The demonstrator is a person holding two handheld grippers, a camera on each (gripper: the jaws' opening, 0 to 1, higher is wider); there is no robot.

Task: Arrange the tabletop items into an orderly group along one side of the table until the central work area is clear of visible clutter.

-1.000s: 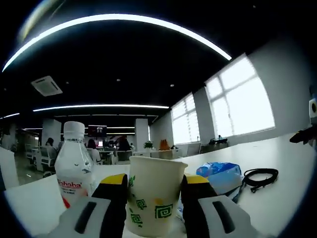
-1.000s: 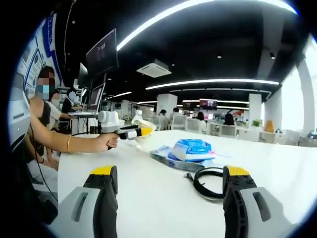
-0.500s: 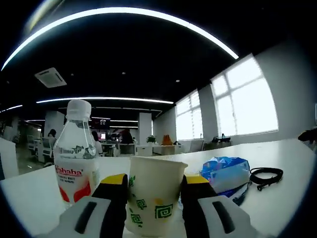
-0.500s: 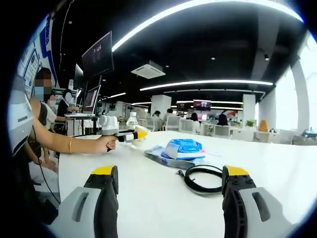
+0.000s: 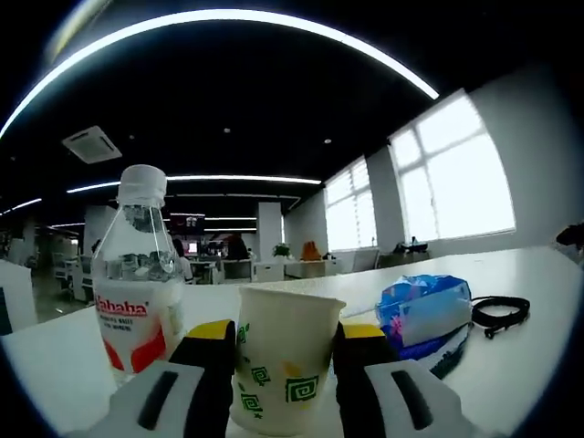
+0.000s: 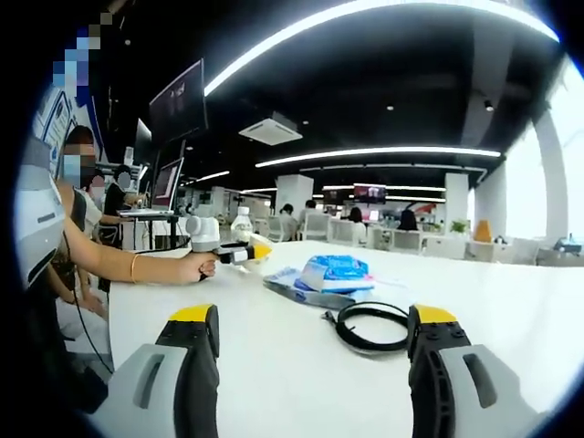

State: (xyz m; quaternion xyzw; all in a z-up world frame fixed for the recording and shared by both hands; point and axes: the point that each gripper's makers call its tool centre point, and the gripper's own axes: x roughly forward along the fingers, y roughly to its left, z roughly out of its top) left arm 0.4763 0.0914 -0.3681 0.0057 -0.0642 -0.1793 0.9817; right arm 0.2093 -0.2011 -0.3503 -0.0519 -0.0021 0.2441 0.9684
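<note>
On the white table (image 6: pixel 301 383), we take the water bottle (image 5: pixel 137 274) as landmark; our left gripper (image 5: pixel 285 360) clamps the upright paper cup (image 5: pixel 285 351) just right of it. Further right lie the blue packet (image 5: pixel 422 310) and coiled black cable (image 5: pixel 500 310); our right gripper (image 6: pixel 306 365), jaws wide and empty, sits nearer that cable (image 6: pixel 370 326), straight ahead.

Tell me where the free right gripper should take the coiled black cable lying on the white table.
Grip the coiled black cable across its bundled loop, coming down from above, probably best. It lies flat on the white table, so a side approach has little to pinch. The right gripper is open, the loop ahead between its jaws.
</note>
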